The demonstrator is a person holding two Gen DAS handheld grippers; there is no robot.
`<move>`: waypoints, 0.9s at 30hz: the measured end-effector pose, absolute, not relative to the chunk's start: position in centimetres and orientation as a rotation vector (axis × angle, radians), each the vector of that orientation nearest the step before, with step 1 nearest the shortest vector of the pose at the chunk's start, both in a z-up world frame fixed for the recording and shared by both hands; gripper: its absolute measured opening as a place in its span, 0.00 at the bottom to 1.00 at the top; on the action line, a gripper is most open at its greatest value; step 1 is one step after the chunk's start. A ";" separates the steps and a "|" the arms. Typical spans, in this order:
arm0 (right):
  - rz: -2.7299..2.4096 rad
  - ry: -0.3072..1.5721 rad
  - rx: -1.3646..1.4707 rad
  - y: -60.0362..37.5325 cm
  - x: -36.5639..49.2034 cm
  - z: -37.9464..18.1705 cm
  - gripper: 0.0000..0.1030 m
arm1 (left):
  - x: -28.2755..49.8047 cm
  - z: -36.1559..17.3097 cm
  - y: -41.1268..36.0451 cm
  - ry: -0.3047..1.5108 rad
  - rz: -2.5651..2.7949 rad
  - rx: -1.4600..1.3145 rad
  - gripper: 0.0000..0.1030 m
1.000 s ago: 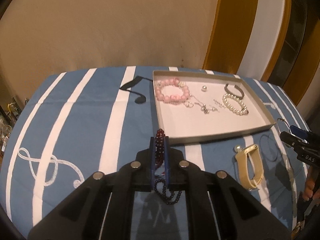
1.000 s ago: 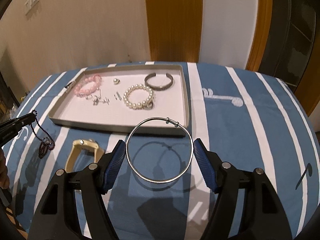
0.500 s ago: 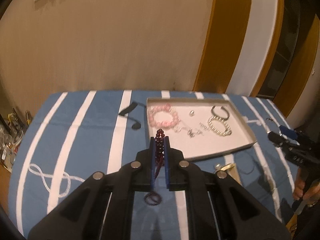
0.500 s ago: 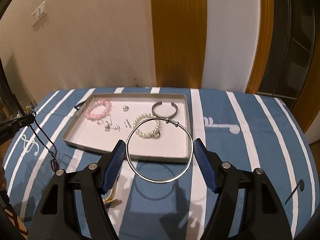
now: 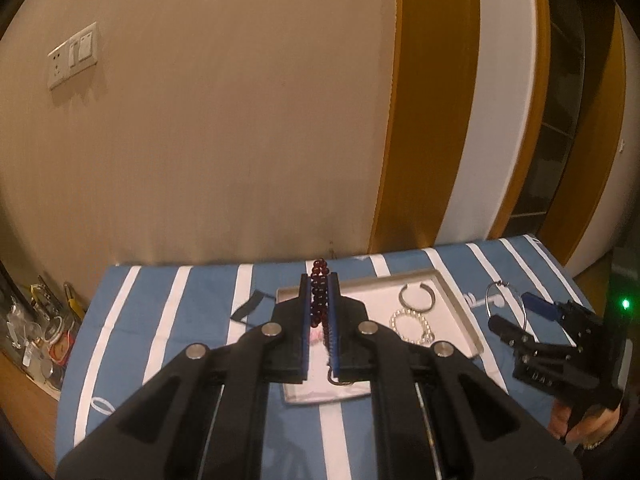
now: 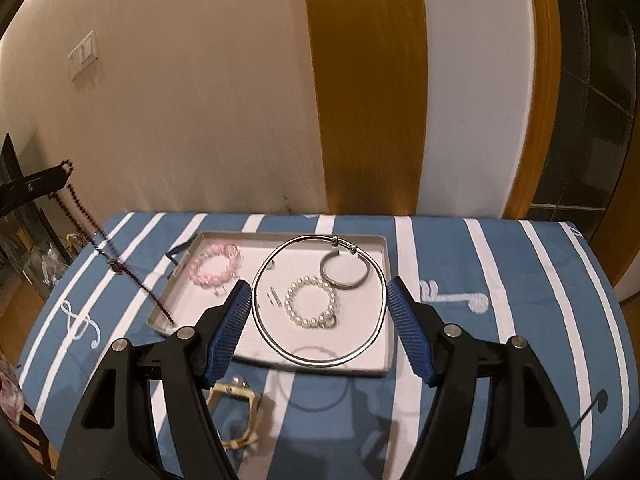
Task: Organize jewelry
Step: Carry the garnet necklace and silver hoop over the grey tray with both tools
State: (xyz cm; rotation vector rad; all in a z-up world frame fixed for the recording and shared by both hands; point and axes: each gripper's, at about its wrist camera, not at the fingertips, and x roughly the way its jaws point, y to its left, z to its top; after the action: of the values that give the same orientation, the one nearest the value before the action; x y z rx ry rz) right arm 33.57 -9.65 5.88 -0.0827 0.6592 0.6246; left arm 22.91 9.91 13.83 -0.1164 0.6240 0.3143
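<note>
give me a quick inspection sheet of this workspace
surface: blue striped cloth over the table
job's things: tray holds pink bracelet, pearl bracelet, cuff; watch on the cloth in front of the tray
clutter: small bits on the floor left of the table
grippers: left gripper shut on dark bead necklace; right gripper holds big silver hoop
cables: nothing seen
surroundings: beige wall, wall switch, wooden door frame

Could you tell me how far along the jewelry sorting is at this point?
Done: the pink bracelet, pearl bracelet and cuff lie in the tray. In hand: the left gripper clamps the dark bead strand; the right gripper carries the silver hoop. Left: the cream watch on the cloth.
</note>
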 end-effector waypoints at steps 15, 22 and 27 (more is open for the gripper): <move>0.638 0.694 -0.068 -7.5 37.8 3.3 0.69 | 29.2 11.4 9.1 0.672 0.320 -0.093 0.08; 0.643 0.712 -0.051 -7.5 39.0 2.5 0.69 | 30.8 9.8 9.1 0.694 0.317 -0.092 0.08; 0.650 0.723 -0.067 -6.9 39.5 1.6 0.69 | 31.8 8.7 9.2 0.710 0.317 -0.095 0.08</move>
State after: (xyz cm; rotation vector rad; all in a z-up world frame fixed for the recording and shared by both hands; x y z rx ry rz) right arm 39.45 -6.93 1.57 -0.0674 0.7225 0.6503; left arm 31.82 9.22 8.65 -0.0952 0.7098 0.3167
